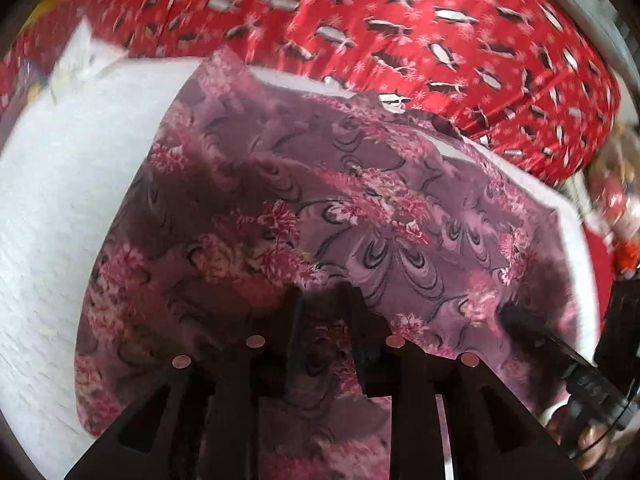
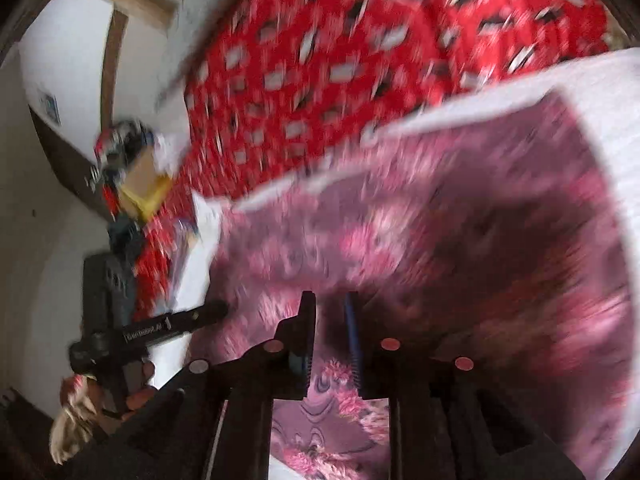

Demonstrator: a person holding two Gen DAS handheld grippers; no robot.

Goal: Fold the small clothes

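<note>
Just past our left gripper (image 1: 326,320) and right gripper (image 2: 330,320), both with jaws a little apart and gripping nothing, the mauve floral garment (image 1: 320,208) lies spread on the white surface (image 1: 60,200); pulling away carelessly could snag and undo the fold.

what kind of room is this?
Probably a bedroom at home: a red penguin-print blanket over a white bed-like surface, with a purple floral garment spread on it.
</note>
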